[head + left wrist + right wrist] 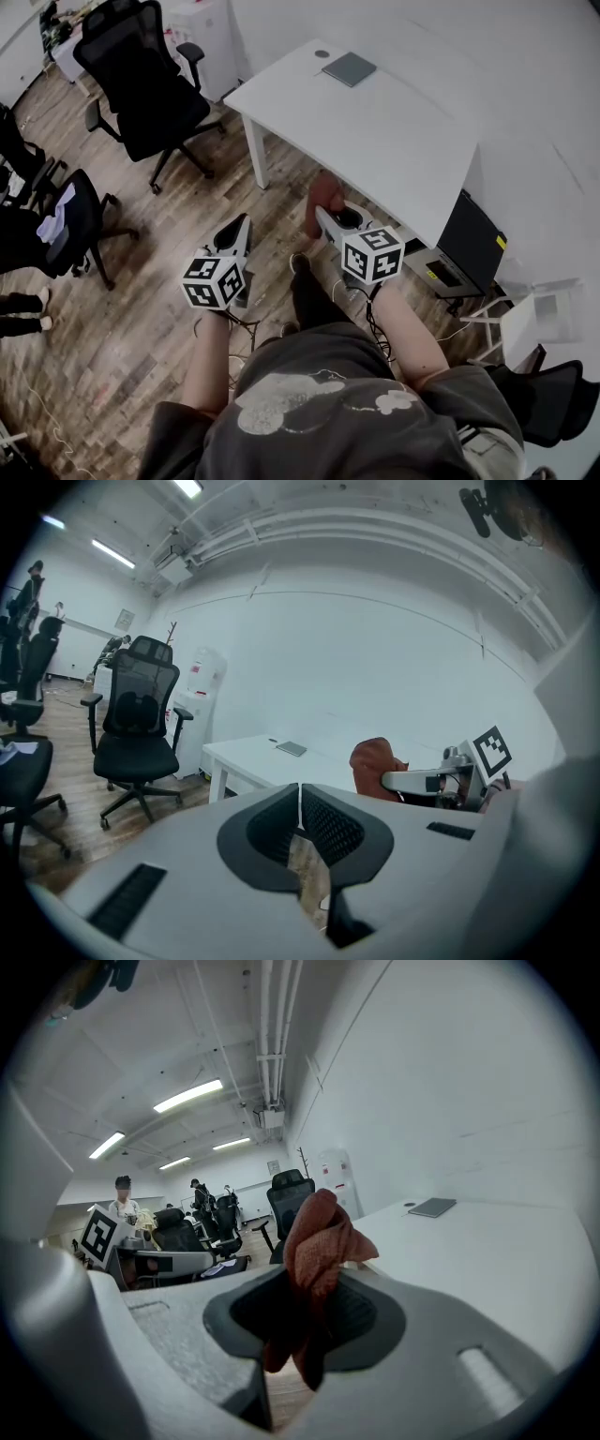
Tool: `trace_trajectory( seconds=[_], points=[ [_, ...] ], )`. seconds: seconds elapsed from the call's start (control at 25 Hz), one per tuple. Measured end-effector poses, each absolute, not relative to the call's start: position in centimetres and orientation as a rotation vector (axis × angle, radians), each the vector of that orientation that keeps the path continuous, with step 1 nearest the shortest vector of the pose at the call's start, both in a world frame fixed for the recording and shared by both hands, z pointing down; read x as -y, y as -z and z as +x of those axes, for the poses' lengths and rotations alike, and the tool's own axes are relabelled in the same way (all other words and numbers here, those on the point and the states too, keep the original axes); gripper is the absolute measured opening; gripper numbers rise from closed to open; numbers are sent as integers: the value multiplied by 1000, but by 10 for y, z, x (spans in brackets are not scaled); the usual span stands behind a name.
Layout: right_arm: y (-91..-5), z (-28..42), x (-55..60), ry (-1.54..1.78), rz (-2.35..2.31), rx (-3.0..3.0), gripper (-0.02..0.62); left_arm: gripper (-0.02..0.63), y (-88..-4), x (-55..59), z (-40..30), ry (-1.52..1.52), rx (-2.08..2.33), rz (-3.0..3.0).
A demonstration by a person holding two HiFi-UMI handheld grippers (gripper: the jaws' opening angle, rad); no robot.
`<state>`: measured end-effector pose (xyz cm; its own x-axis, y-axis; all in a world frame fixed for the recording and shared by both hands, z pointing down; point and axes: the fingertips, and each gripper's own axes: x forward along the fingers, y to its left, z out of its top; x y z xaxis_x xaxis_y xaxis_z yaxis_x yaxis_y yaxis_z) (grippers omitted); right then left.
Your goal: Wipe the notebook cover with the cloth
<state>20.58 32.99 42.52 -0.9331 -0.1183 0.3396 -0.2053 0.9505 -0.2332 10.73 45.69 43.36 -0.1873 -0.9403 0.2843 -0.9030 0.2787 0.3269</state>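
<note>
The notebook (349, 68) lies at the tabletop's (375, 131) far end, at 12 o'clock from the right tool (325, 216) and well apart. That tool clenches the cloth (322, 192). At its 9 o'clock, the left tool (240, 225) is clenched on nothing.

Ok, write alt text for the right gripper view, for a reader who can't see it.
The right gripper is shut on a bunched rust-red cloth that sticks up from between its jaws. Beyond it to the right, a white table carries a grey notebook lying flat near its far end. Black office chairs stand in the background.
</note>
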Motion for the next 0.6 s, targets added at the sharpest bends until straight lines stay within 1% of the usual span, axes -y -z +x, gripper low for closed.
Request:
trace_trajectory(
  seconds=[0.28, 0.6],
  points=[
    [-438, 160, -278, -428, 237, 2761, 109, 3, -441, -421, 58, 113, 2143, 1605],
    [-455, 114, -209, -476, 262, 2730, 109, 3, -453, -354, 11, 87, 2110, 1600]
  ],
)
